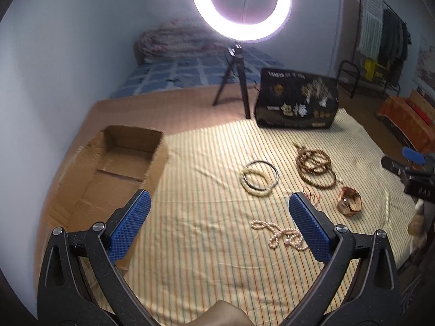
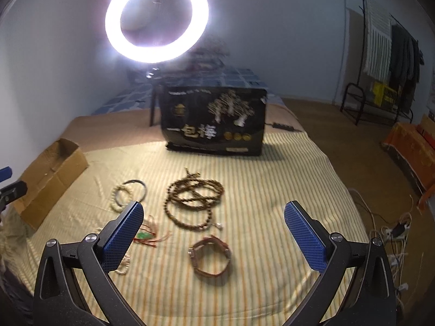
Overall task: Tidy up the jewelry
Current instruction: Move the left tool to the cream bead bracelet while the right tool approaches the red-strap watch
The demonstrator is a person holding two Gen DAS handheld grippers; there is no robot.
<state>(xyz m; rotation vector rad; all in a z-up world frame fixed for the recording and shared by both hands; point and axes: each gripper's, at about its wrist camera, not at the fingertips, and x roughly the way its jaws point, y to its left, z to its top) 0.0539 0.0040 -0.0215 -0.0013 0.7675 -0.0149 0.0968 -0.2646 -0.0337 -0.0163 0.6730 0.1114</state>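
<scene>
Both claws hover spread wide and empty above a yellow striped cloth [image 1: 206,233] laid over a bed. The left claw [image 1: 218,203], with blue textured pads, frames bare cloth; just beside its right finger lies a pale pink pearl strand [image 1: 274,235]. The right claw [image 2: 213,213] hangs over a brown leather wristband [image 2: 210,256], which lies near, between its two fingers.

Left of the wristband, a thin red cord with a small green pendant [image 2: 146,235] sits beside the right claw's left finger. Farther on, a long brown wooden bead necklace [image 2: 191,202] is coiled in loose loops in the middle of the cloth. To its left a cream bead bracelet [image 1: 255,183] overlaps a thin dark metal bangle [image 1: 262,175].

At the left edge of the cloth an open brown cardboard box [image 1: 108,174] lies with nothing visible inside. At the far edge stands a black printed gift box with gold trees [image 2: 214,121], and behind it a lit white ring light on a black tripod [image 1: 242,5].
</scene>
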